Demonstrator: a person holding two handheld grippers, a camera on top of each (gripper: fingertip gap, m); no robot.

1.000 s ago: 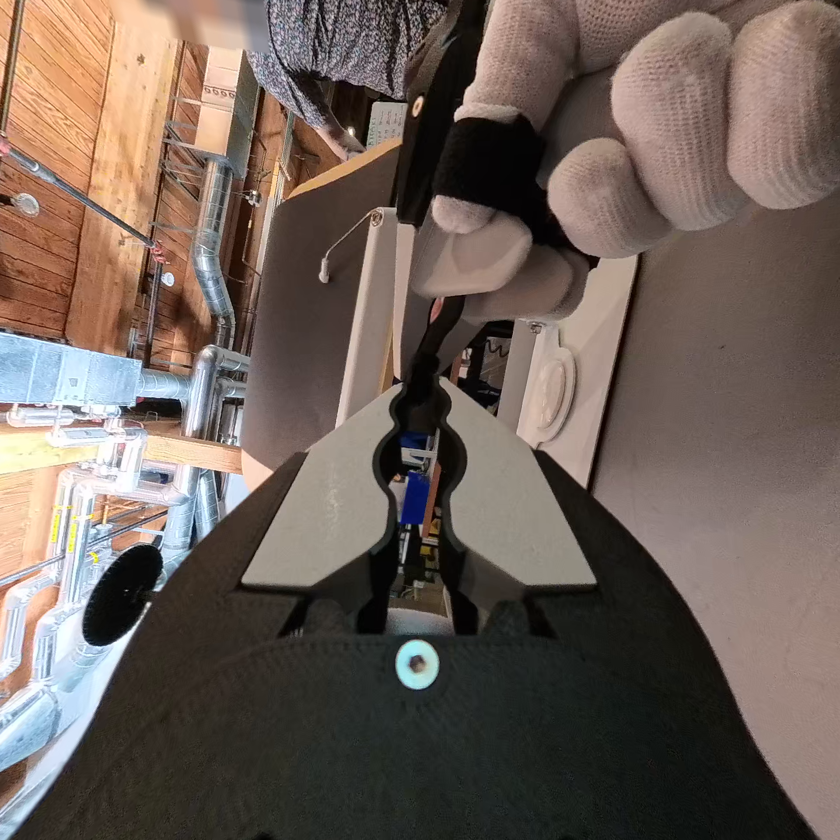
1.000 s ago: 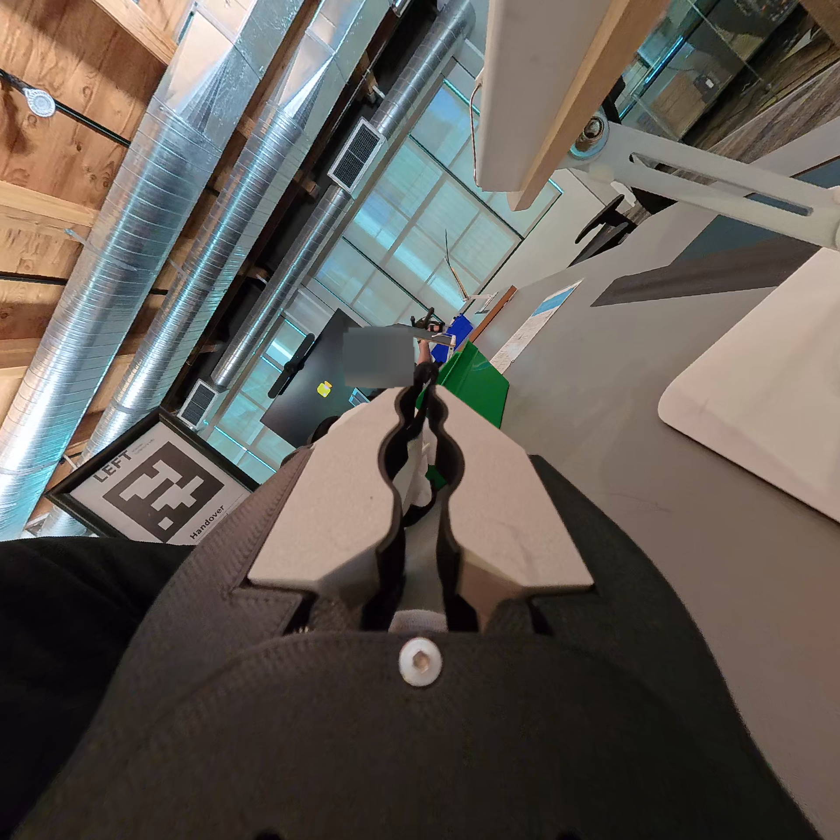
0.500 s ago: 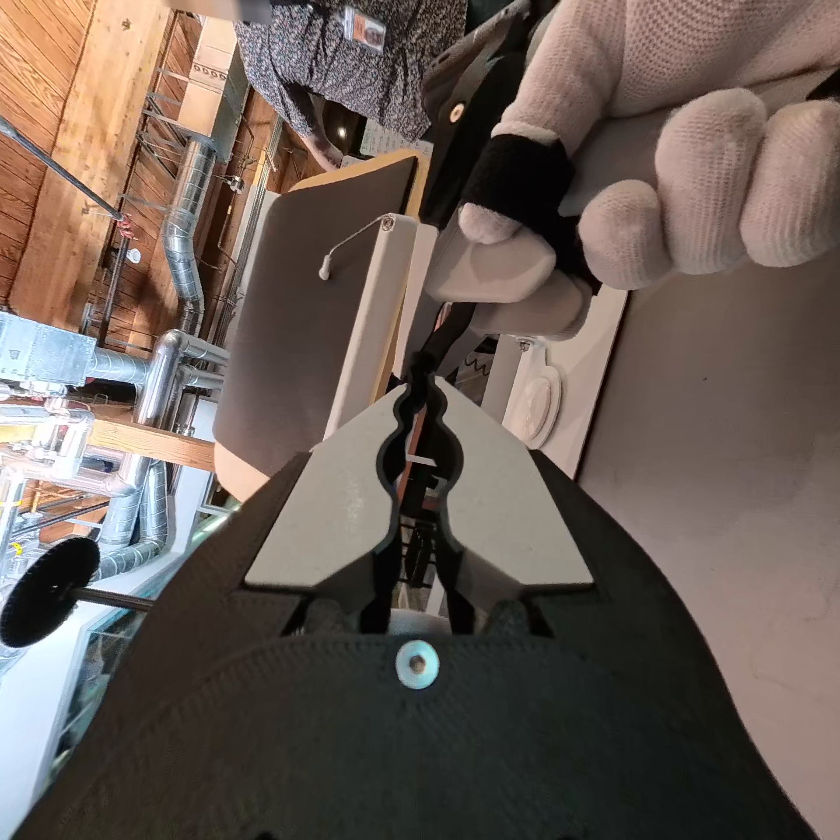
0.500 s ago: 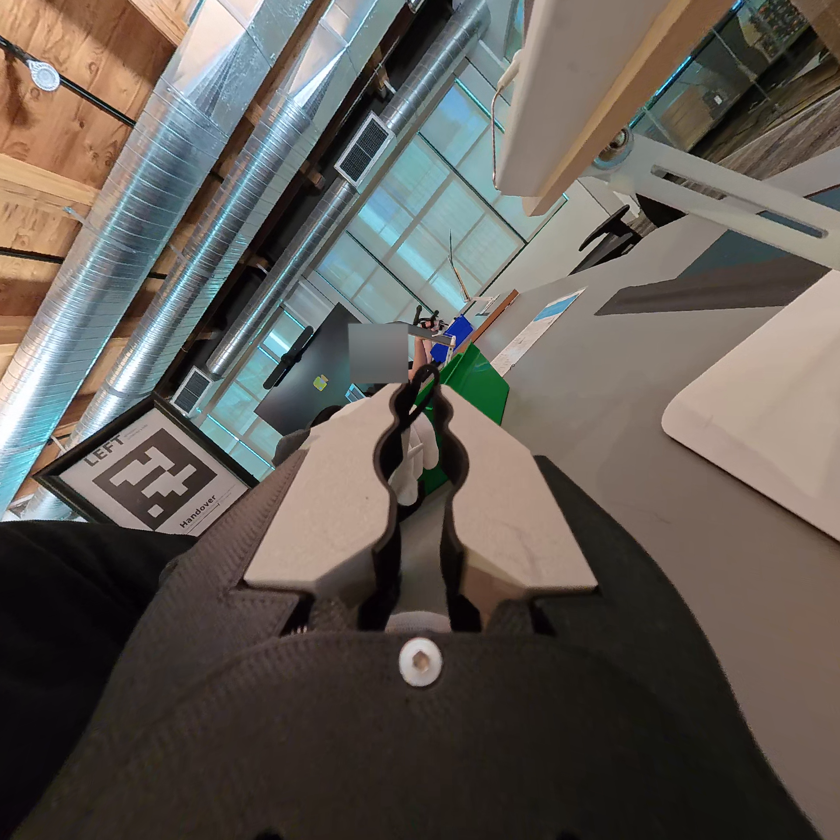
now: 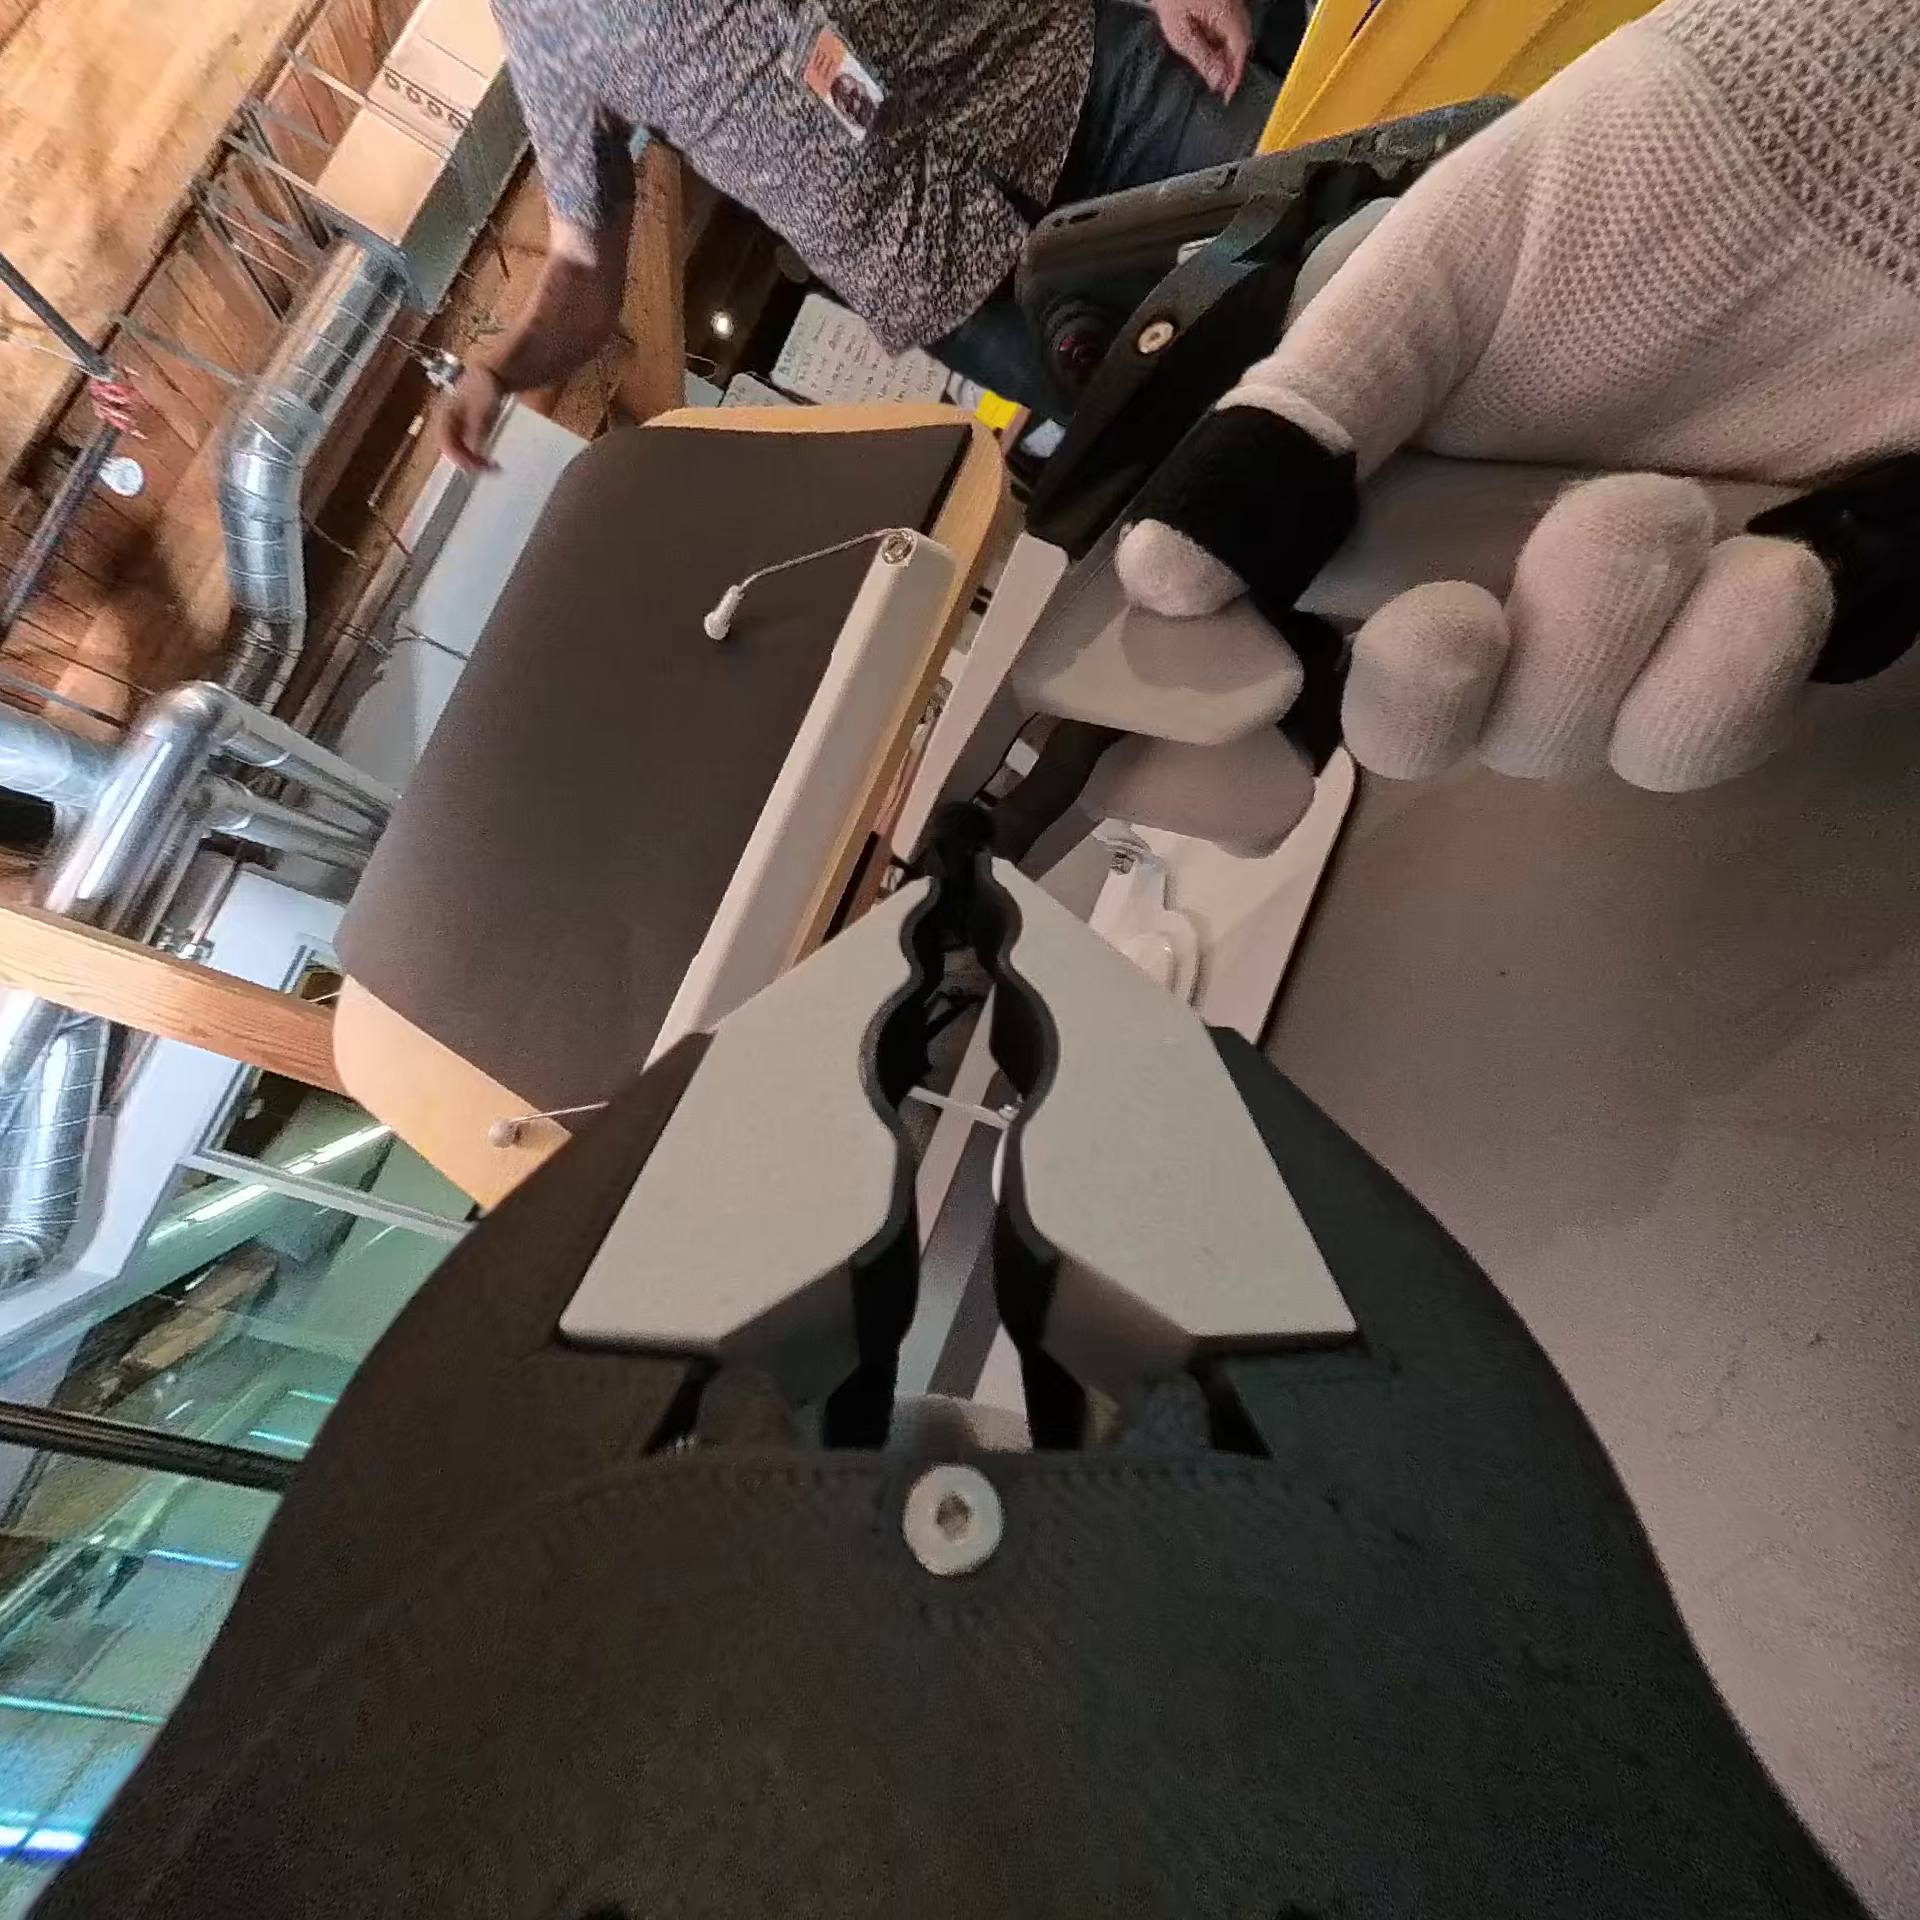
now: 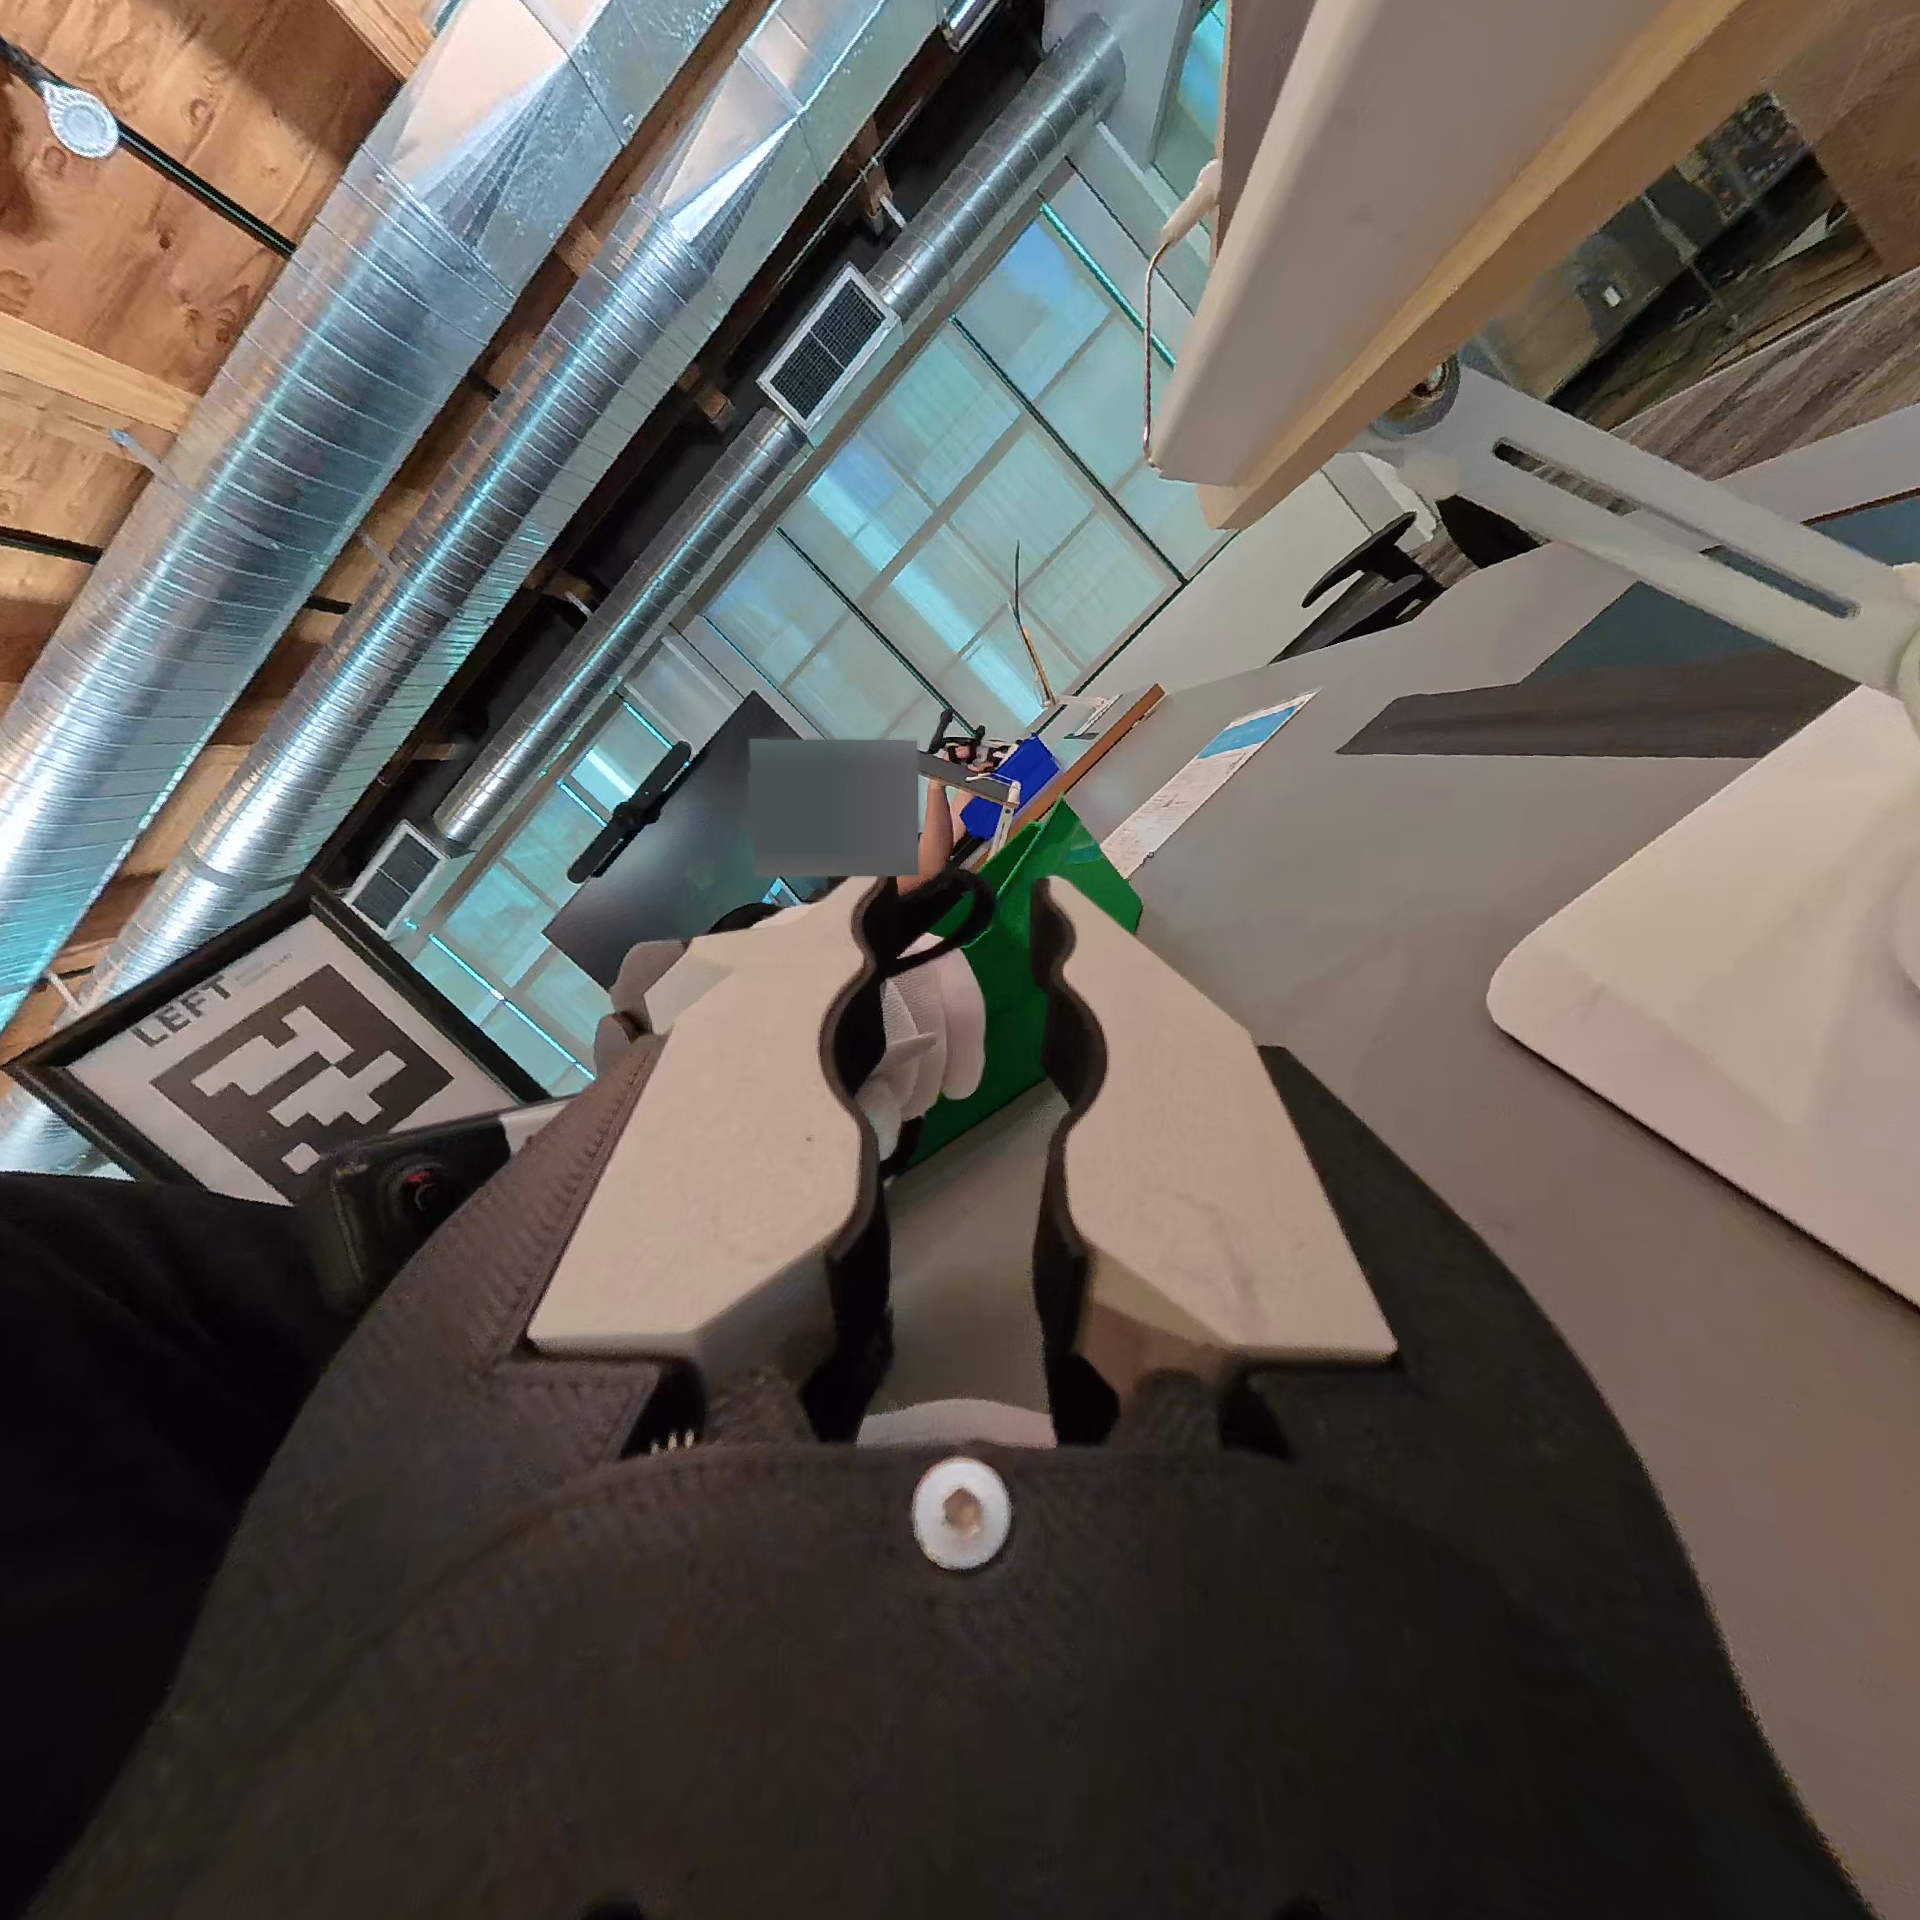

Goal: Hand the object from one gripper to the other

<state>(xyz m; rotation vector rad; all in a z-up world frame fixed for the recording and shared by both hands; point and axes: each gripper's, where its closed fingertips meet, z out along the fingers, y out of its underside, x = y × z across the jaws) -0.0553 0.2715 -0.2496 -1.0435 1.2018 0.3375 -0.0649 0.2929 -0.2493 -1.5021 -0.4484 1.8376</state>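
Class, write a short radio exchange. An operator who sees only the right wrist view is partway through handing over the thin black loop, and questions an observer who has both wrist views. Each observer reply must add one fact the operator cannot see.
Operator: My right gripper is open, with the black loop lying against one finger. Has the other side got it?
Observer: Yes. In the left wrist view the left gripper is shut on the loop, pinching it at its very tips.
Operator: Is anyone close on that side?
Observer: A person in a patterned top stands beyond the tilted dark board, well behind both grippers.
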